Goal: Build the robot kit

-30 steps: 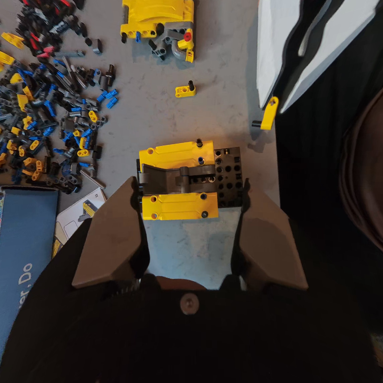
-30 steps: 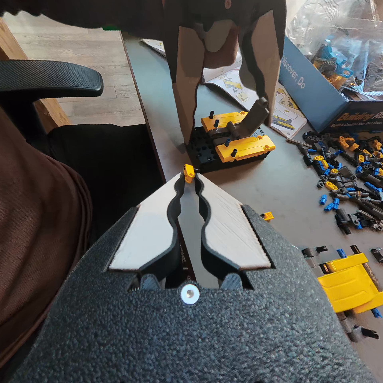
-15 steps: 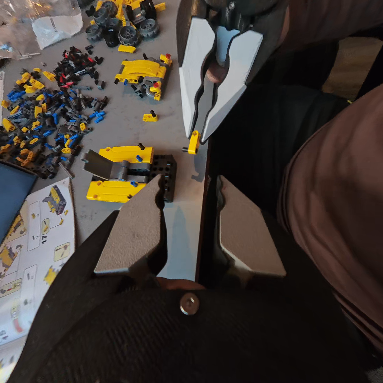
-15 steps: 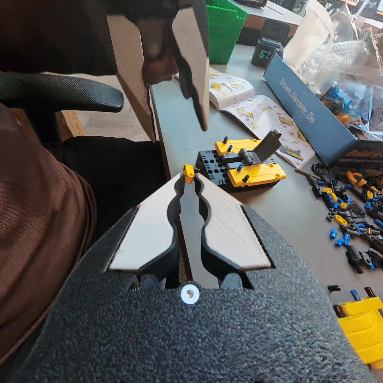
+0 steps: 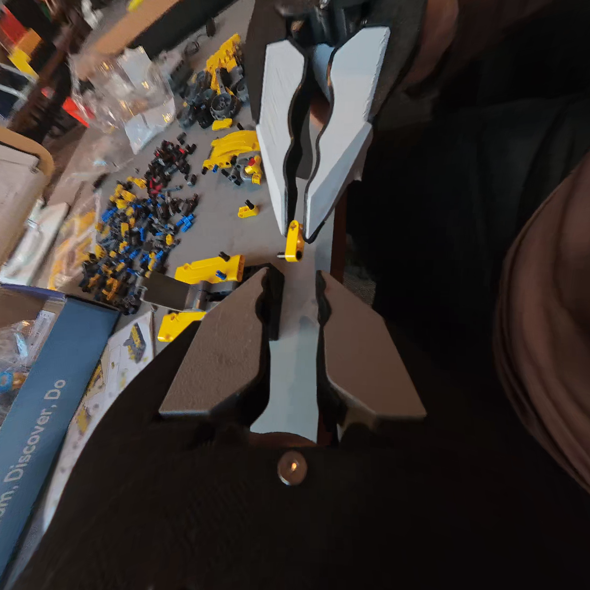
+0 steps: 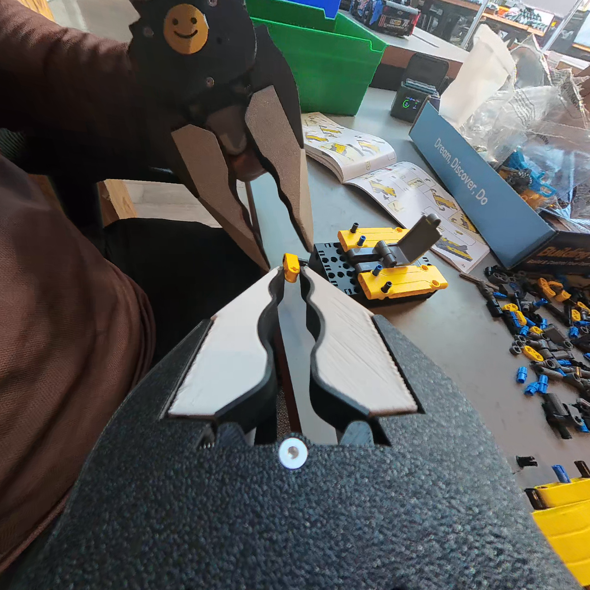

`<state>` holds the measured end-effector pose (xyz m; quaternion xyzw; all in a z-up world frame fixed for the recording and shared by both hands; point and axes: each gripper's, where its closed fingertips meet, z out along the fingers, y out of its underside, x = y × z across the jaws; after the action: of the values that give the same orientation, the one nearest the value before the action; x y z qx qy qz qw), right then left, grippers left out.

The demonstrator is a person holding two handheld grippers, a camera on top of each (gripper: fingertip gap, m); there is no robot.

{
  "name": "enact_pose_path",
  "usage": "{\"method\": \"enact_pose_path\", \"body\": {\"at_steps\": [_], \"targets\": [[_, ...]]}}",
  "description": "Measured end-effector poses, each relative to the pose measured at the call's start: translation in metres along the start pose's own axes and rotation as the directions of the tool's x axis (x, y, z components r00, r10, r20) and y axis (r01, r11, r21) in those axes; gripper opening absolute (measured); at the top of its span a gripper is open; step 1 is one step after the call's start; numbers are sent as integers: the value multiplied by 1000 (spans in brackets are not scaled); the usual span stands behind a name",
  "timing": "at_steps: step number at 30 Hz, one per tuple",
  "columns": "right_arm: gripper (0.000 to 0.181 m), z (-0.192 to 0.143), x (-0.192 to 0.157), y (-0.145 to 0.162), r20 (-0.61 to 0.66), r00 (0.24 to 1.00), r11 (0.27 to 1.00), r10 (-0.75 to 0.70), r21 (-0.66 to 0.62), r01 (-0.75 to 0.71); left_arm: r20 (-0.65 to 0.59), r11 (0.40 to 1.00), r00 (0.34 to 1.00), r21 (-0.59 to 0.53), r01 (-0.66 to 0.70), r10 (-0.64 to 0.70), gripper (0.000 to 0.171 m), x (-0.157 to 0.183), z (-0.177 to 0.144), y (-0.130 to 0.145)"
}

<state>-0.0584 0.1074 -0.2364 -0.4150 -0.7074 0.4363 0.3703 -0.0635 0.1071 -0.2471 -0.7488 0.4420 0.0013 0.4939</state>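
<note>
Left wrist view: left gripper (image 5: 298,281) with brown fingers spread, nothing between them, poised over the near edge of the grey table (image 5: 220,236). Just beyond the fingertips, small yellow connector piece (image 5: 294,241) with a dark pin, pinched at its top end by the white-fingered right gripper (image 5: 295,228) pointing back from the far side. Left of the left finger, partly hidden behind it, yellow-and-black brick assembly (image 5: 204,281) with a grey hinged flap. Farther left, loose pile of small parts (image 5: 140,230), blue box (image 5: 54,380), instruction booklet (image 5: 127,354). Picture somewhat blurred. Right wrist view: right gripper (image 6: 291,271) fingers closed on the yellow connector piece (image 6: 290,263) at the very tips. Opposite, left gripper (image 6: 289,255) slanting down, tips apart, straddling the connector without visible contact. Right of the fingertips, brick assembly (image 6: 392,271) on the table (image 6: 447,335); beyond it, open instruction booklet (image 6: 383,172), blue box (image 6: 472,188), green bin (image 6: 329,64). Scattered small parts (image 6: 549,335) far right.
</note>
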Motion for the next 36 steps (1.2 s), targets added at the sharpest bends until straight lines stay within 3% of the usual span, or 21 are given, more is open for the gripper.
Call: {"method": "enact_pose_path", "body": {"at_steps": [5,9,15,18,25,30,36], "targets": [[6,0,-2,-3,23,999,998,48,27,-49,174,974,962,45,-221,210,19,-5,0,-14],[6,0,-7,-6,78,990,991,118,53,-122,224,945,925,43,-323,306,7,1,5,-17],[6,1,-5,-5,98,981,984,165,57,-171,273,920,890,38,-389,365,6,-2,6,-16],[6,4,-1,2,60,987,989,146,-3,-146,298,888,845,-20,-460,444,6,-4,9,-10],[10,5,7,12,-148,964,957,-220,-226,183,285,907,863,-69,-415,417,5,-14,14,3],[13,8,8,13,-192,871,861,-451,-348,370,300,868,817,-96,-488,492,5,-16,13,4],[10,8,12,11,-216,724,724,-655,-455,518,290,868,820,-103,-485,493,5,-15,14,5]]}}
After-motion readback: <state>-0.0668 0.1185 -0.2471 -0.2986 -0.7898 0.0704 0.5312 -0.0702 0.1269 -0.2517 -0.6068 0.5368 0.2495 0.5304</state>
